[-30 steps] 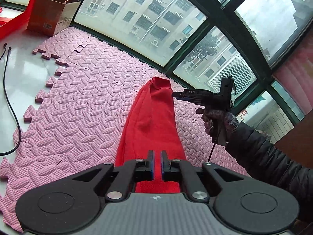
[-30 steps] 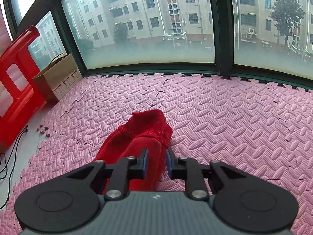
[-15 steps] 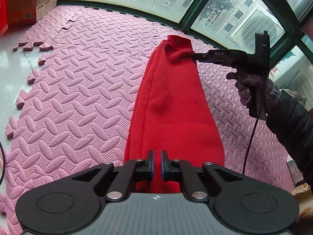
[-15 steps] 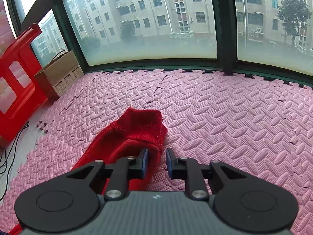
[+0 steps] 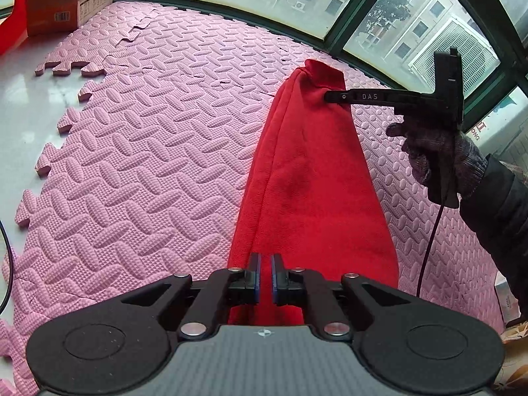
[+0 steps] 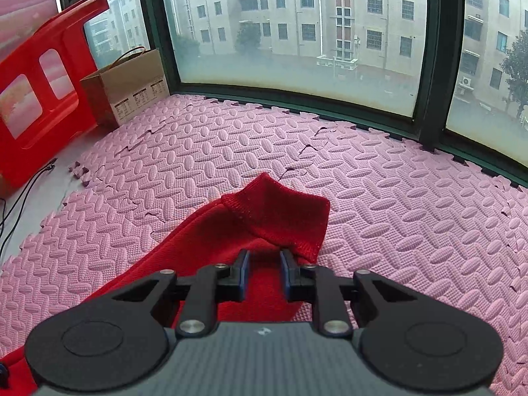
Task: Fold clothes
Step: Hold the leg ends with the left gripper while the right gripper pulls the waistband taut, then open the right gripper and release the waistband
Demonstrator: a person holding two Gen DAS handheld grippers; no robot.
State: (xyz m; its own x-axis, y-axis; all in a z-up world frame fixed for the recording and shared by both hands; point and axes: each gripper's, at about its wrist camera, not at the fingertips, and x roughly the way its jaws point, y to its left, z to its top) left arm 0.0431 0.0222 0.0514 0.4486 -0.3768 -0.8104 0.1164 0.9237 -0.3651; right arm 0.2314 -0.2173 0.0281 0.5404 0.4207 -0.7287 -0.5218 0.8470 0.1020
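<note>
Cardboard box and red plastic stool sit by the window, well apart from your work. Red garment lies stretched along the pink foam mat; your left gripper pinches its near end w/ narrow jaws, your right gripper holds fabric near the ribbed cuff.

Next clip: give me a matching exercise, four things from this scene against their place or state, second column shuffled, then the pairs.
Things:
1. red garment
2. cardboard box
3. red plastic stool
4. black cable

Places or states:
A. on the bare floor beside the mat
B. stretched between the left gripper and right gripper
C. on the pink foam mat by the window
D. tipped on its side at far left

Pairs: 1-B, 2-C, 3-D, 4-A
</note>
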